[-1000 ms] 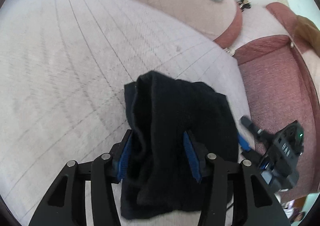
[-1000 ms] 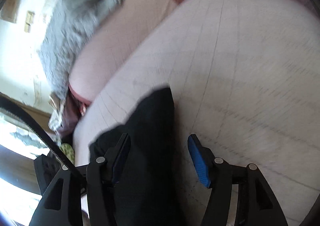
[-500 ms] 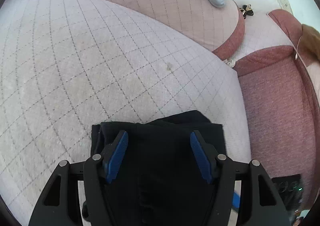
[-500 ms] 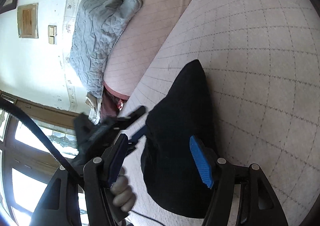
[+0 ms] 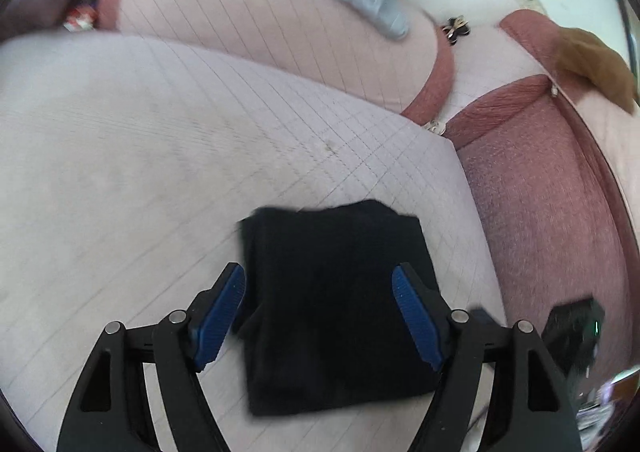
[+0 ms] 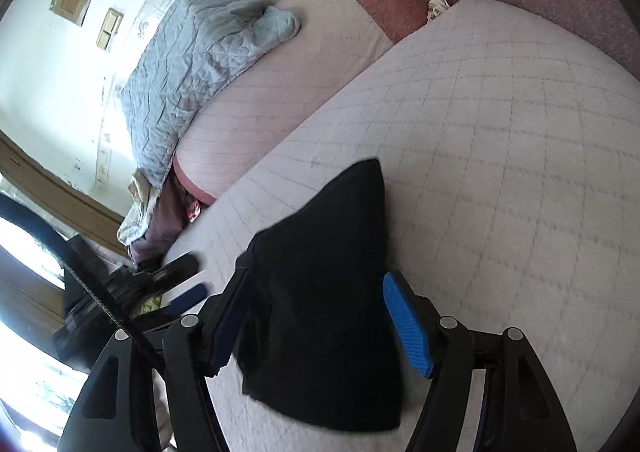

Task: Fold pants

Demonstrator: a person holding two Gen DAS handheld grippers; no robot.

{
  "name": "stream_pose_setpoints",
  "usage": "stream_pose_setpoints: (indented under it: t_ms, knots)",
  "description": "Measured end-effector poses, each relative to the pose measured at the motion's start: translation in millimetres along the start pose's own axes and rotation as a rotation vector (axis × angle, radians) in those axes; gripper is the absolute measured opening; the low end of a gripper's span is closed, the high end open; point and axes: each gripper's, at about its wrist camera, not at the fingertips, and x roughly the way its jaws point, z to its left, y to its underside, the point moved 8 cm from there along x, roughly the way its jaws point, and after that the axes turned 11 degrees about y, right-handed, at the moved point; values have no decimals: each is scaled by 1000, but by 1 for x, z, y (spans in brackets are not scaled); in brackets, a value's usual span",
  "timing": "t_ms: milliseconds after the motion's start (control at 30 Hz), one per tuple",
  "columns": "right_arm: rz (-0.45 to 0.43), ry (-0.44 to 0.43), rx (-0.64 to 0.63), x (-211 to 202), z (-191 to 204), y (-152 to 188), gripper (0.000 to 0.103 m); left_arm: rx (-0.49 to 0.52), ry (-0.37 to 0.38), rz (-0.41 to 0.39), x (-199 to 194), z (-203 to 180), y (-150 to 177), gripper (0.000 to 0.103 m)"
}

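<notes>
The black pants [image 5: 336, 304] lie folded into a compact rectangle on the pale quilted sofa seat [image 5: 140, 179]. My left gripper [image 5: 320, 316] is open and hovers above the pants, its blue pads either side, not touching. In the right wrist view the pants [image 6: 324, 292] lie flat, and my right gripper [image 6: 316, 320] is open above them, empty. The left gripper [image 6: 176, 288] shows at the left of that view, and the right gripper's body [image 5: 572, 332] shows at the right edge of the left wrist view.
A pink quilted back cushion [image 5: 260, 15] with a grey-blue blanket [image 6: 200, 47] over it stands behind the seat. A dark red armrest [image 5: 536, 187] is to the right, with a brown cloth [image 5: 592, 63] on top. A window [image 6: 24, 332] is at the left.
Both grippers have let go of the pants and drawn back and up. The pants, bunched and lifted a second ago, now lie flat as a folded rectangle.
</notes>
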Motion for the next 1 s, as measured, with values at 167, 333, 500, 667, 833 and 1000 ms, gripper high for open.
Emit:
stream_pose_setpoints:
  t_ms: [167,333,500,667,833,1000]
  knots:
    - [6,28,-52,-17,15,44,75,127,-141,-55,-66,-12,60,76]
    - [25,67,-117,-36,19,108,82,234,-242,-158,-118,-23,112,76]
    - [-101,142,-254,-83,30,138,82,321,-395,-403,-171,-34,135,98]
    - [-373,255,-393,-147,57,127,88,337,-392,-579,-199,-53,129,103]
    - [-530,357,-455,-161,77,102,103,358,-381,-519,-166,-66,102,103]
    - [-391,406,-443,-101,72,80,103,380,-386,-442,-118,-58,77,103]
